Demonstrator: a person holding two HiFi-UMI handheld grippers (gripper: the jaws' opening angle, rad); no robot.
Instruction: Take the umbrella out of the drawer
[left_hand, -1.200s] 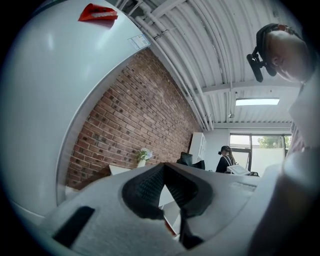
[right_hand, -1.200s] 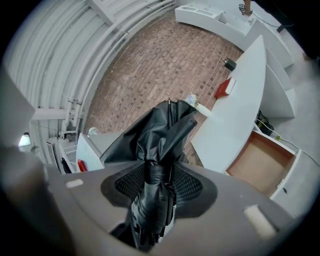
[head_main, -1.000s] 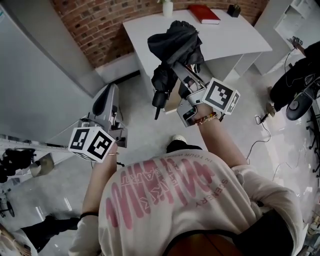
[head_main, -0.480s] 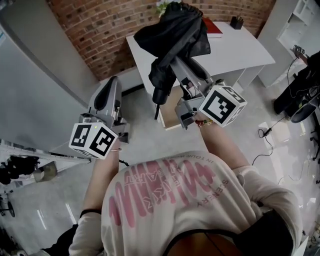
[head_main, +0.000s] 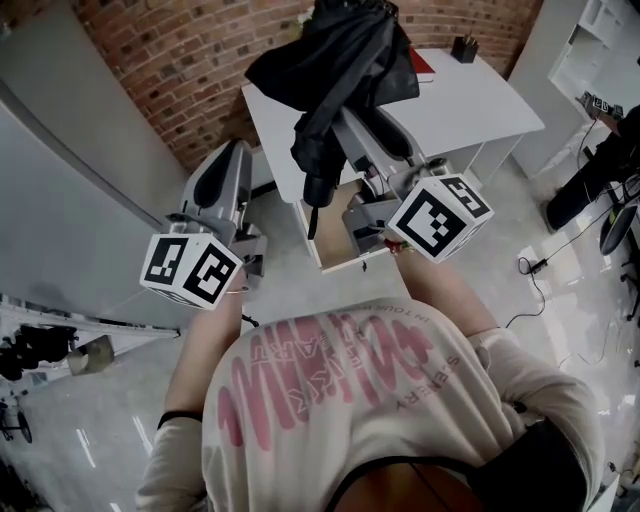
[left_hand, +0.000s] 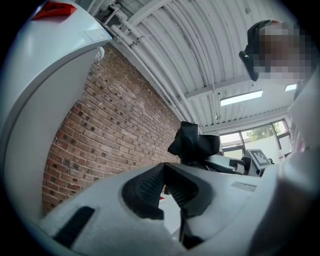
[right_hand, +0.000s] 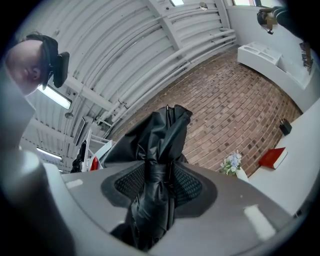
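A folded black umbrella (head_main: 335, 70) is clamped around its middle between the right gripper's (head_main: 352, 128) jaws. It is held in the air above the white desk (head_main: 480, 100) and the open drawer (head_main: 330, 228). Its long axis is steep, with the loose canopy end up and far and the narrow end hanging down and near. The left gripper (head_main: 222, 165), off to the left, has its jaws closed together on nothing.

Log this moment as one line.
right hand-held gripper: shut on umbrella | umbrella: out, above open drawer | left hand-held gripper: shut, empty
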